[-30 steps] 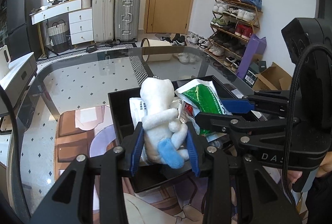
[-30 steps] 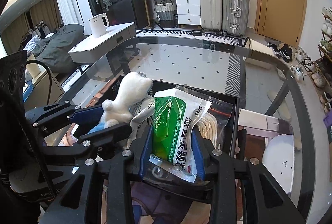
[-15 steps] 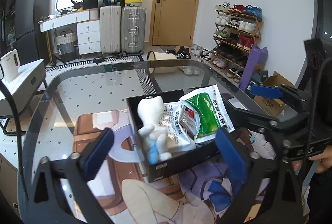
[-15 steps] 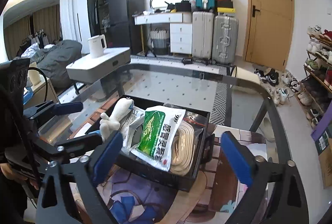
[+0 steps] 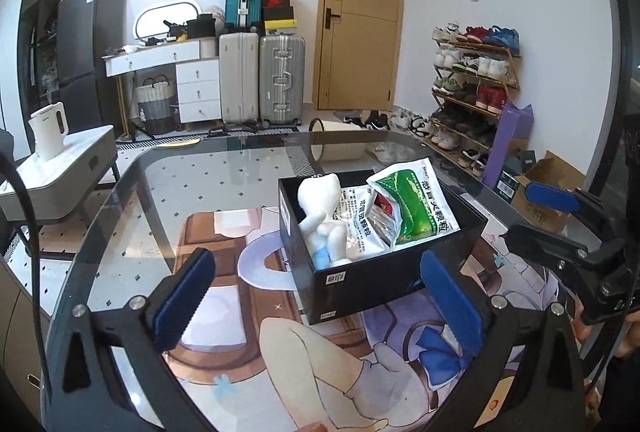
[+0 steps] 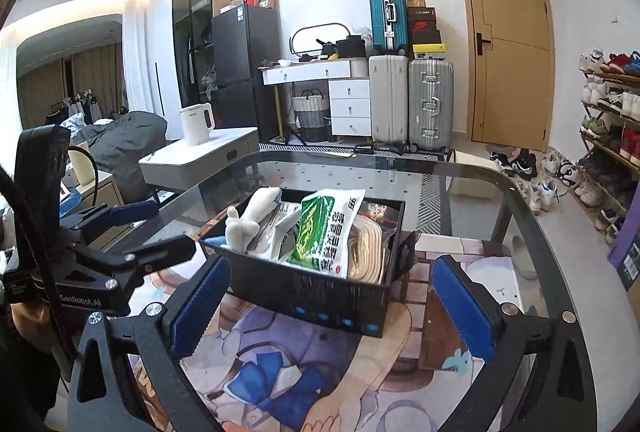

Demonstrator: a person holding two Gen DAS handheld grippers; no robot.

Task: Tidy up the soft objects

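Observation:
A black box stands on a printed mat on the glass table. In it a white plush toy with a blue foot stands at the left. A green-and-white pouch leans against a white printed pouch and a bagged cream rope coil. My left gripper is open and empty, short of the box's front wall. My right gripper is still opening, with nothing pressed between its blue pads. Each gripper shows at the edge of the other's view.
The printed mat covers the near part of the glass table. A low side table with a white kettle stands to the left. Suitcases and a shoe rack line the far walls.
Both grippers have let go, the left of the plush toy and the right of the green pouch. Both opened wide and drew back from the box. The items now rest inside it.

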